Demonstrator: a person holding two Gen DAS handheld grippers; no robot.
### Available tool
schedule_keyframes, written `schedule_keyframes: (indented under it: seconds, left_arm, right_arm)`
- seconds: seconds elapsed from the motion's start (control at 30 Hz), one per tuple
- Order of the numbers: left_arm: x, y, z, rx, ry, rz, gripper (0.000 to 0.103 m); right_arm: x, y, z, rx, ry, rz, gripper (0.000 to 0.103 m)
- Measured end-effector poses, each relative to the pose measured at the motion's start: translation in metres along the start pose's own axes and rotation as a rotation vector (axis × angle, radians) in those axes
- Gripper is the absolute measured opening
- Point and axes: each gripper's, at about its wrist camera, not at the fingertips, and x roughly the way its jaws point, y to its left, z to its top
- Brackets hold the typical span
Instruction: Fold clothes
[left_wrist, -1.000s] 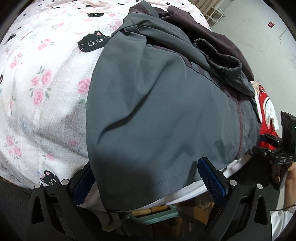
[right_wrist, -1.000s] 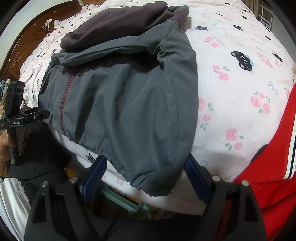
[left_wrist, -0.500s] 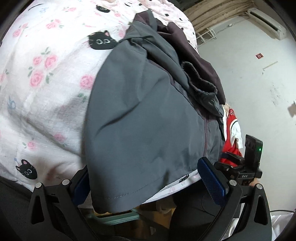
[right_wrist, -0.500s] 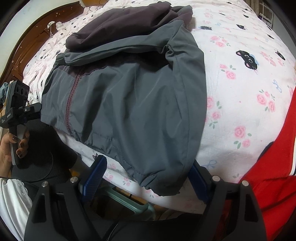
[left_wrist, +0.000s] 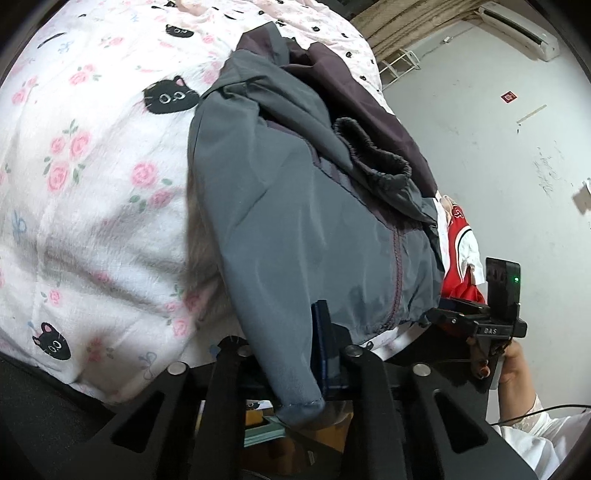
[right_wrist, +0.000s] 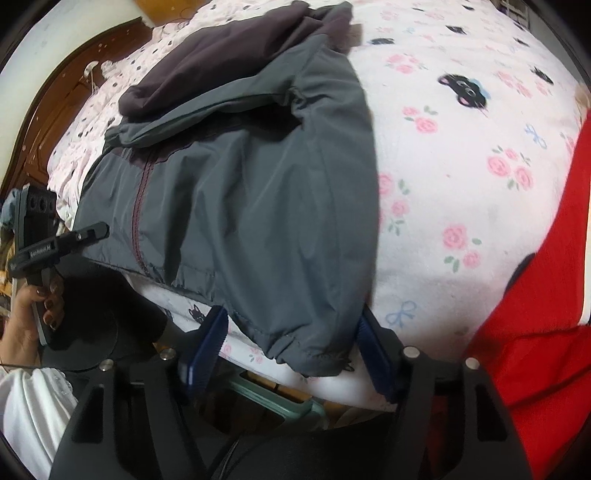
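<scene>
A grey jacket (left_wrist: 295, 229) with a dark purple hood lies on the flowered bedsheet, its hem at the bed's near edge; it also shows in the right wrist view (right_wrist: 240, 192). My left gripper (left_wrist: 295, 373) is shut on the jacket's left hem corner. My right gripper (right_wrist: 291, 350) is open, its blue pads either side of the jacket's right hem corner (right_wrist: 310, 350). The right gripper also shows in the left wrist view (left_wrist: 480, 321), and the left gripper in the right wrist view (right_wrist: 66, 240).
The pink cat-and-rose bedsheet (left_wrist: 92, 184) covers the bed. A red garment (right_wrist: 546, 295) lies on the bed to the right, also seen past the jacket (left_wrist: 461, 258). A wooden headboard (right_wrist: 55, 103) stands at the far left. A white wall (left_wrist: 498, 147) lies beyond.
My left gripper has closed on the jacket's hem corner, which was between its open jaws before. My right gripper has moved in around the other corner and narrowed.
</scene>
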Motion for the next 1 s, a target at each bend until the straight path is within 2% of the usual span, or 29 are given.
schedule_keyframes:
  seconds: [0.1,0.17,0.2,0.27,0.3,0.47,0.67,0.8,1.0]
  left_arm:
    - [-0.003,0.001,0.002,0.0,-0.006,-0.013,0.008]
    - [-0.009,-0.001,0.004,0.008,-0.013,-0.019,0.008]
    - [-0.011,-0.003,0.004,0.011,-0.016,-0.023,0.008]
    - [-0.016,-0.006,0.005,0.021,-0.021,-0.028,0.007]
    - [-0.019,-0.008,0.005,0.029,-0.023,-0.028,0.007]
    - [-0.031,-0.012,0.005,0.043,-0.03,-0.025,0.007]
    - [-0.061,-0.017,0.016,0.061,-0.068,-0.065,0.007]
    - [-0.076,-0.026,0.037,0.073,-0.105,-0.086,0.007]
    - [-0.085,-0.027,0.069,0.056,-0.15,-0.079,0.007]
  right_arm:
    - [0.002,-0.006,0.0,0.026,0.017,0.005,0.052]
    - [0.003,-0.007,-0.001,0.034,0.027,0.012,0.037]
    - [0.002,-0.008,-0.001,0.037,0.029,0.02,0.034]
    - [0.001,-0.007,-0.001,0.043,0.029,0.041,0.02]
    - [0.0,-0.007,-0.001,0.045,0.03,0.055,0.017]
    - [-0.01,-0.004,-0.004,0.034,0.038,0.11,0.012]
    - [-0.036,-0.01,0.002,0.117,-0.007,0.335,0.009]
    - [-0.063,-0.013,0.015,0.133,-0.07,0.44,0.009]
    - [-0.095,-0.019,0.045,0.115,-0.159,0.491,0.008]
